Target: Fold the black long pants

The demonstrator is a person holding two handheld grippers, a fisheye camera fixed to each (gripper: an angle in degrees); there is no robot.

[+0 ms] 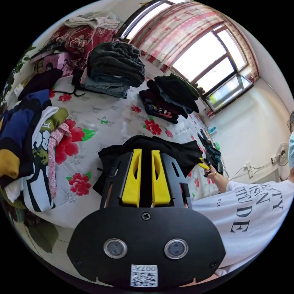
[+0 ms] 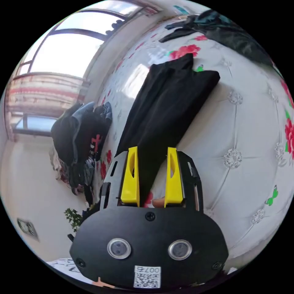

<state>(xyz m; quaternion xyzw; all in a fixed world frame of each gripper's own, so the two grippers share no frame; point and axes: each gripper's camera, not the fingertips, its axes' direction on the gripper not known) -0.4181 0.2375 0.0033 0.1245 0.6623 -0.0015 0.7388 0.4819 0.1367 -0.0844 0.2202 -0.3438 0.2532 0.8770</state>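
black long pants [image 2: 167,104] lie stretched on the bed between the open right tool [image 2: 152,153]; left tool [image 1: 146,156] clamps them.

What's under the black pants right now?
The black pants lie on the floral bedspread, which shows all around them. Whatever lies directly beneath the fabric is covered. The right claw stands open over one end.

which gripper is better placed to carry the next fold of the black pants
Probably the left gripper: its jaws sit nearly closed with the black pants between them. The right gripper stands open over the other end.
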